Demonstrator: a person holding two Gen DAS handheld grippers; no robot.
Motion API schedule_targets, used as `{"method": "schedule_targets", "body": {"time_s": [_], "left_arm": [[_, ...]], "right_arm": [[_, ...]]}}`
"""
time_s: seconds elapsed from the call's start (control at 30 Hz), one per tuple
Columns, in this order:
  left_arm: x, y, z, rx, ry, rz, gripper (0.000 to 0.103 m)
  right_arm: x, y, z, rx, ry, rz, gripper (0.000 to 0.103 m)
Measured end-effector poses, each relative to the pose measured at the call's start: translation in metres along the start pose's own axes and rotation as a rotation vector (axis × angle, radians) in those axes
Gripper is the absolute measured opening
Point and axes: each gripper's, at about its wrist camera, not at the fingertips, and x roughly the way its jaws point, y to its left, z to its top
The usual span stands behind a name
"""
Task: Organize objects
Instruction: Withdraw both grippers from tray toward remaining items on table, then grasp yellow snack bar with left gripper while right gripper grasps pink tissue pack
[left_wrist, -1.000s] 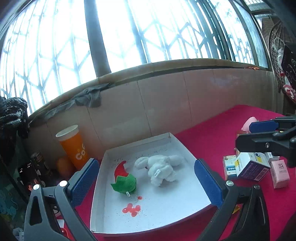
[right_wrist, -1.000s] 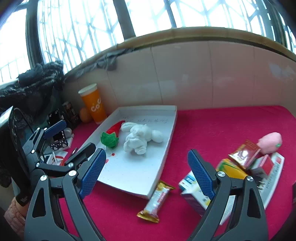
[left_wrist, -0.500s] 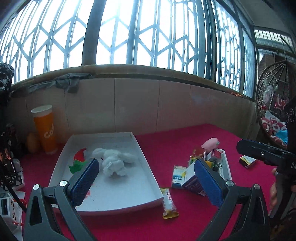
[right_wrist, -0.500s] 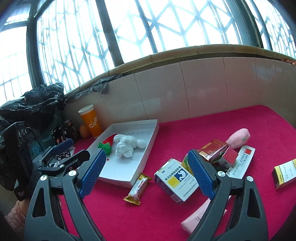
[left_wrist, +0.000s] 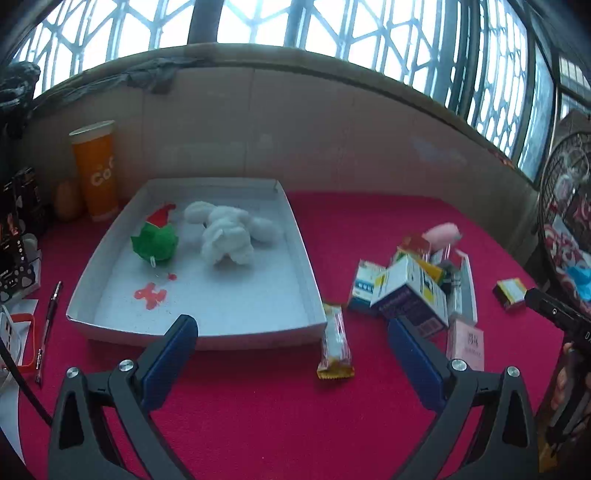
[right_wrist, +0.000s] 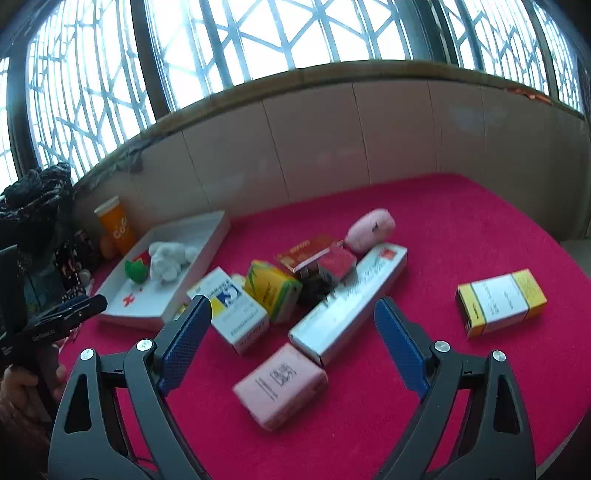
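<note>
A white tray (left_wrist: 310, 288) on the red cloth holds a white plush toy (left_wrist: 229, 236) and a green and red plush toy (left_wrist: 155, 240). My left gripper (left_wrist: 291, 332) hovers open over the tray's near rim, nothing between its fingers. To its right lie a snack bar (left_wrist: 334, 341) and a heap of small boxes (left_wrist: 406, 291) with a pink plush toy (left_wrist: 443, 232). My right gripper (right_wrist: 291, 314) stands open above that heap: a pink box (right_wrist: 280, 384), a long white box (right_wrist: 351, 295), a blue and white box (right_wrist: 229, 306), a yellow-green box (right_wrist: 273, 288). The tray (right_wrist: 218, 236) lies far left.
An orange paper cup (left_wrist: 96, 170) stands by the tiled wall behind the tray. A pen (left_wrist: 48, 332) and clutter lie at the left edge. A yellow and white box (right_wrist: 500, 301) sits alone at the right. The cloth ends near the right side.
Both views swung right, away from the tray toward the box heap. The right gripper came closer over the boxes, now large between its fingers. The left gripper dropped lower. Both stayed open.
</note>
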Motion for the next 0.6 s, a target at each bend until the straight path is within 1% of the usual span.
{"method": "schedule_targets", "body": {"time_s": [0.07,0.13,0.23,0.33,0.4,0.5,0.6], "left_arm": [[0.008,-0.009,-0.009,0.039,0.045,0.001,0.103],[0.016,-0.016,-0.016,0.056,0.083,-0.014,0.103],[0.017,-0.02,-0.024,0.061,0.124,-0.03,0.103],[0.024,-0.023,-0.027,0.06,0.154,-0.024,0.103],[0.029,-0.023,-0.027,0.057,0.167,-0.025,0.103],[0.041,-0.028,-0.024,0.059,0.191,-0.014,0.103],[0.055,-0.032,-0.02,0.06,0.218,-0.015,0.102]], "right_arm": [[0.008,0.001,-0.014,-0.024,0.061,-0.01,0.091],[0.019,0.006,-0.024,-0.051,0.117,-0.019,0.091],[0.04,0.015,-0.034,-0.048,0.191,-0.039,0.091],[0.061,0.025,-0.04,-0.035,0.254,-0.066,0.091],[0.071,0.033,-0.042,-0.053,0.267,-0.117,0.091],[0.084,0.039,-0.041,-0.059,0.256,-0.199,0.091],[0.093,0.042,-0.039,-0.072,0.26,-0.238,0.091]]}}
